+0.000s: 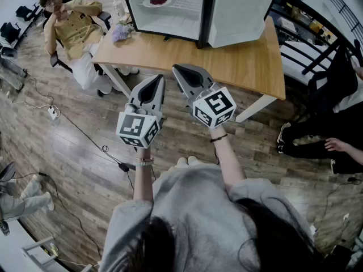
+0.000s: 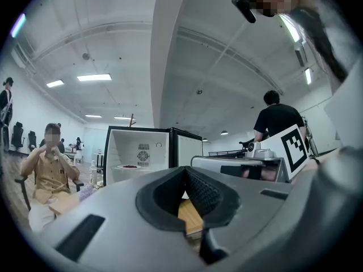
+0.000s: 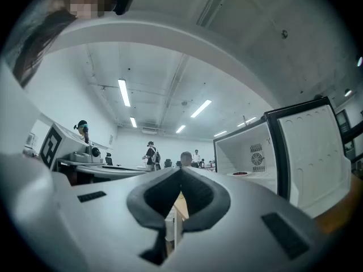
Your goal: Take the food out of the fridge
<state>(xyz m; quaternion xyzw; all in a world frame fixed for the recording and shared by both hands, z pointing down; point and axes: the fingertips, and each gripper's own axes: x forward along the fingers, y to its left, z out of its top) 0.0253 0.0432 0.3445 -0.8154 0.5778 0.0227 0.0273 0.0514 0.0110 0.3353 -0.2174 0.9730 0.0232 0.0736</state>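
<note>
A small white fridge (image 1: 170, 7) stands on the wooden table (image 1: 238, 61) with its door (image 1: 241, 10) swung open to the right. Inside, a white plate of dark red food (image 1: 157, 0) rests on the shelf; the plate (image 2: 130, 166) also shows in the left gripper view and the plate (image 3: 240, 174) in the right gripper view. My left gripper (image 1: 156, 79) and right gripper (image 1: 178, 68) hover side by side just short of the table's near edge, pointing at the fridge. Both are shut with nothing between their jaws.
A person sits in a chair (image 1: 74, 27) at the table's left end, beside a bottle (image 1: 117, 5) and purple flowers (image 1: 120, 33). Another person's arm and legs (image 1: 334, 146) show at the right, near a black rack (image 1: 317, 44). Cables and a power strip (image 1: 53, 113) lie on the floor.
</note>
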